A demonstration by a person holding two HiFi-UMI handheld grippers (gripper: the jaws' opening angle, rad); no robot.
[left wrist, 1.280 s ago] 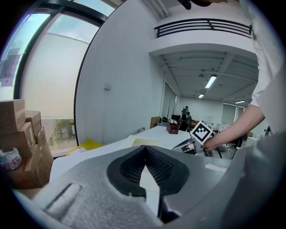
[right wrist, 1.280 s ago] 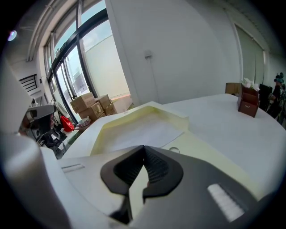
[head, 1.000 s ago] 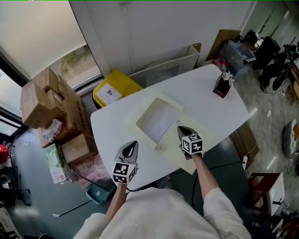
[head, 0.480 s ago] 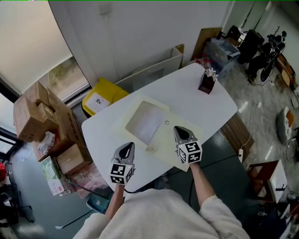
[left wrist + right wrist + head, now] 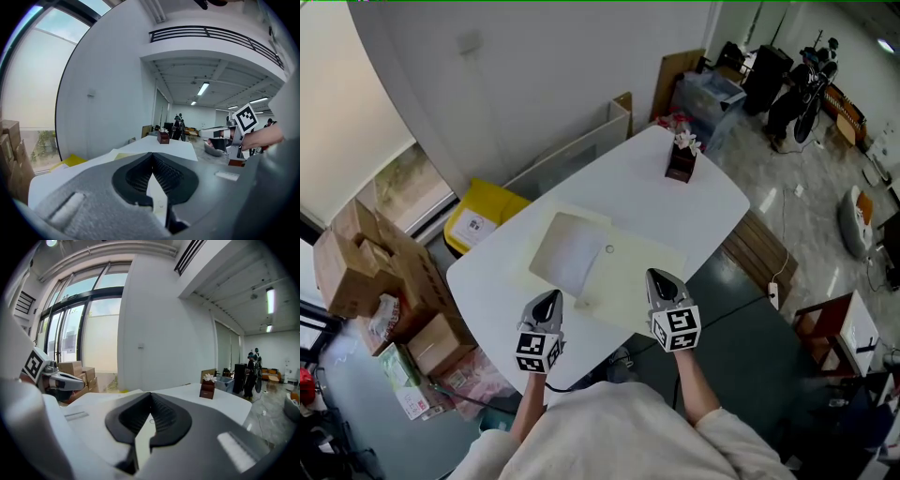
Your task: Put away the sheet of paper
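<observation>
Now the right hand-held gripper [image 5: 660, 277] is raised and drawn back toward the person. A second ago its tip sat low over the cream pad, right beside a small ring [image 5: 608, 249] lying there, and now it is clearly apart from that ring, above the pad's near edge. The left hand-held gripper [image 5: 548, 297] has shifted only a little and hangs over the near rim of the table [image 5: 712, 202], just left of the pad's near corner. Each gripper's own view shows its dark ribbed pads meeting at the tips with nothing caught between them, so both are closed and empty. The sheet of paper [image 5: 567, 253] has not moved. It lies flat on the far left part of the larger cream pad [image 5: 628, 281], a pale grey-white rectangle with straight edges and a matte, faintly cloudy look, lighter in tone than the yellowish pad under it. The table is smooth, white and glossy, with broadly rounded corners. At its far end stands a small dark brown box [image 5: 680, 165] with something white poking out of its top. On the floor beyond the table's left side are a yellow bin [image 5: 483, 208] and a stack of cardboard boxes [image 5: 352, 267].
</observation>
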